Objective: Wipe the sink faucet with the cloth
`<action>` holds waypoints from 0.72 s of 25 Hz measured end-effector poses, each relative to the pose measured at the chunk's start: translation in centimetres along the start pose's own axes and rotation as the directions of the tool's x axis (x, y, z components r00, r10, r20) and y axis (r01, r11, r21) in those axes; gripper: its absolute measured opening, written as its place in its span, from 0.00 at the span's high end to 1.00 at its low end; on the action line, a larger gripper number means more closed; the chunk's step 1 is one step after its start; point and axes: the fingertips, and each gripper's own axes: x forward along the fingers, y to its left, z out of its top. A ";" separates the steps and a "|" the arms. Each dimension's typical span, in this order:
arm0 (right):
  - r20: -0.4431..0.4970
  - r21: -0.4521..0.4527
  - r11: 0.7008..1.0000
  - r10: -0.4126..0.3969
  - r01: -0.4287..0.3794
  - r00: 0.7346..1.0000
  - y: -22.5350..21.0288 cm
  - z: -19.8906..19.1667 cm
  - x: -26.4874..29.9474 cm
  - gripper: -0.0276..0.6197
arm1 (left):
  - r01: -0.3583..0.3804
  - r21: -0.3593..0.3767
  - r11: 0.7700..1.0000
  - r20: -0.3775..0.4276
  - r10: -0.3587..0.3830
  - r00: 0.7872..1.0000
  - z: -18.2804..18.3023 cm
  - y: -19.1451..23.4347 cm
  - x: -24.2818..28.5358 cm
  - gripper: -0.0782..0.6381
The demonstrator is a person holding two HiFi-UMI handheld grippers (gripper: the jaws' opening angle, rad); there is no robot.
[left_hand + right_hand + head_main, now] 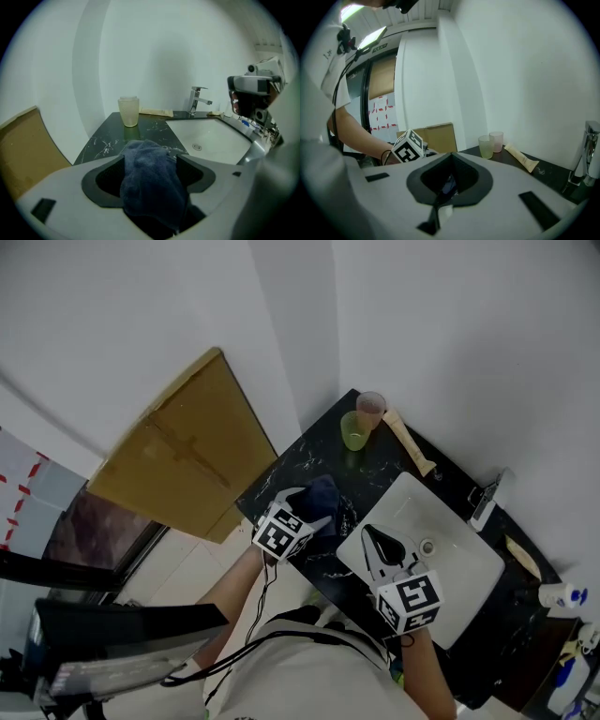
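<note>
Just left of the white rectangular sink basin (464,568), the dark blue terry cloth (151,185) lies on the black marbled counter (110,136), between the left gripper's (150,158) wide-spread jaws, which do not pinch it. Over the basin's near edge hovers the right gripper (373,542), jaws clenched together and empty. Behind the basin stands the chrome faucet (197,100).

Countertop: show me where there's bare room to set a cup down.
Free: the marble strip between the cups and the cloth, left of the sink basin; the basin itself holds nothing. Crowded: the back corner with cups and tube, the ledge around the faucet, and the right end with its bottles.
</note>
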 end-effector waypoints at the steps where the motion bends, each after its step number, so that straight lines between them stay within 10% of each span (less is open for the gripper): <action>1: 0.002 -0.001 1.000 0.003 -0.003 1.000 0.1 0.2 0.1 0.95 | 0.011 -0.014 1.000 -0.016 -0.012 1.000 -0.1 0.2 0.2 0.41; 9: -0.004 0.020 0.999 -0.042 0.042 0.999 -1.0 0.1 -1.0 0.95 | 0.092 -0.083 0.992 -0.109 -0.101 0.989 -1.3 -0.3 2.0 0.41; 13: 0.005 0.024 0.996 -0.090 0.089 0.996 -2.0 0.1 -2.3 0.95 | 0.144 -0.052 0.988 -0.111 -0.149 0.983 -1.1 -1.7 2.1 0.68; 18: 0.023 0.036 0.985 -0.169 0.168 0.985 -3.4 0.1 -5.1 0.95 | 0.153 0.051 0.987 -0.096 -0.147 0.984 0.7 -3.8 1.8 0.72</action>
